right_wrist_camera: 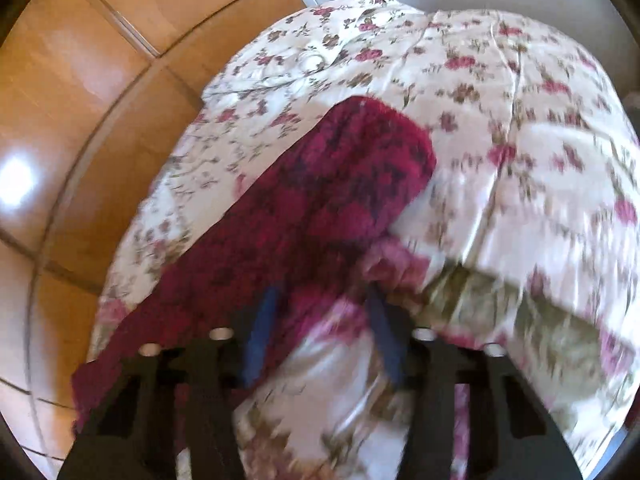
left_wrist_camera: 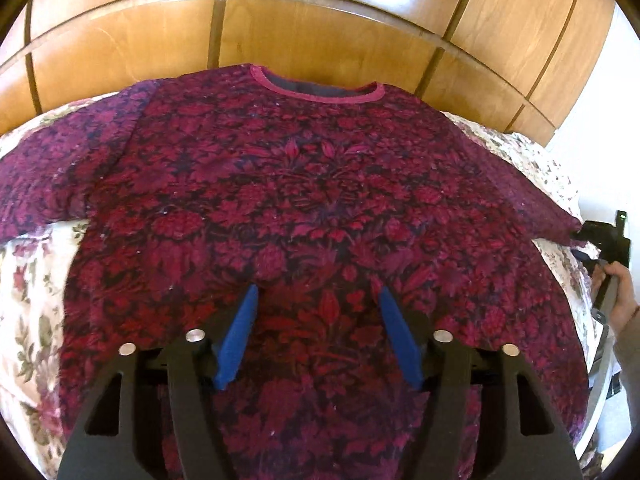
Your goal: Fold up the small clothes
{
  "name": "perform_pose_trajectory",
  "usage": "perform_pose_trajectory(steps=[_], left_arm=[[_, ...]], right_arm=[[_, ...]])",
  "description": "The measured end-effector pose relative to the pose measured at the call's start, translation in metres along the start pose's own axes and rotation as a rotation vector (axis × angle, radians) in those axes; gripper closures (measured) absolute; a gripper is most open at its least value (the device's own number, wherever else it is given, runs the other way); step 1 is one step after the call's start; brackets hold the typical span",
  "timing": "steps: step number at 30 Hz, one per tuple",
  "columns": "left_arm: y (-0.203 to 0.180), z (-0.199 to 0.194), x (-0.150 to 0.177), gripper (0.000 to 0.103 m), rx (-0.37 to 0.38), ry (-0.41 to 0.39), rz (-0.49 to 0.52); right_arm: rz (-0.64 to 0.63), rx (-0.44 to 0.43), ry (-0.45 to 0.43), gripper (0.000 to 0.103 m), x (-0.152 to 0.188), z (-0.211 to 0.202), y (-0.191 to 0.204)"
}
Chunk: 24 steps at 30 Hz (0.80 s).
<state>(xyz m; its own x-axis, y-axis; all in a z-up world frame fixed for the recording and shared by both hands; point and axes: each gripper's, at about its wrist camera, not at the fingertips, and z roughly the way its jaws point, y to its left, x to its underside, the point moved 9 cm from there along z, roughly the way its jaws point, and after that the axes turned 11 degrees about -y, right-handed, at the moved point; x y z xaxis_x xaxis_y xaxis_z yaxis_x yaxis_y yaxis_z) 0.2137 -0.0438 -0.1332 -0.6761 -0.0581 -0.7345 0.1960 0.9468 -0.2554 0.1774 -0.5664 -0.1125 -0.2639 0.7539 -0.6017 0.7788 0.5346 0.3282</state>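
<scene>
A dark red floral sweater [left_wrist_camera: 312, 184] lies flat, front up, on a floral bedspread [left_wrist_camera: 32, 312], its pink neckband [left_wrist_camera: 316, 90] at the far side. My left gripper [left_wrist_camera: 316, 296] is open and empty, hovering over the sweater's lower middle. The right gripper [left_wrist_camera: 600, 240] shows at the far right, at the tip of the sweater's right sleeve [left_wrist_camera: 532, 196]. In the blurred right wrist view my right gripper [right_wrist_camera: 320, 300] is open above the bedspread [right_wrist_camera: 500, 128], with the sleeve [right_wrist_camera: 332, 196] lying ahead and to its left.
A wooden panelled wall [left_wrist_camera: 320, 24] rises behind the bed and also shows in the right wrist view [right_wrist_camera: 80, 80]. A person's hand [left_wrist_camera: 620, 292] holds the right gripper at the bed's right edge. A white wall [left_wrist_camera: 592, 128] lies to the right.
</scene>
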Motion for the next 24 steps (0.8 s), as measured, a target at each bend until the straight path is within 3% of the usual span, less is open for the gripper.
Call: perform_pose_trajectory(steps=[3, 12, 18, 24], left_arm=[[0.000, 0.003, 0.000, 0.034, 0.019, -0.005, -0.003], [0.000, 0.002, 0.000, 0.033, 0.038, -0.015, -0.021], [0.002, -0.001, -0.001, 0.033, 0.055, -0.014, -0.052], [0.007, -0.008, -0.006, 0.033, 0.067, -0.003, -0.117]], right_arm=[[-0.067, 0.005, -0.008, 0.089, -0.006, -0.001, 0.013], [-0.273, -0.153, -0.084, 0.092, 0.004, -0.035, 0.105], [-0.484, -0.293, -0.053, 0.093, 0.059, -0.057, 0.192], [-0.603, -0.396, 0.008, 0.093, 0.127, -0.068, 0.254]])
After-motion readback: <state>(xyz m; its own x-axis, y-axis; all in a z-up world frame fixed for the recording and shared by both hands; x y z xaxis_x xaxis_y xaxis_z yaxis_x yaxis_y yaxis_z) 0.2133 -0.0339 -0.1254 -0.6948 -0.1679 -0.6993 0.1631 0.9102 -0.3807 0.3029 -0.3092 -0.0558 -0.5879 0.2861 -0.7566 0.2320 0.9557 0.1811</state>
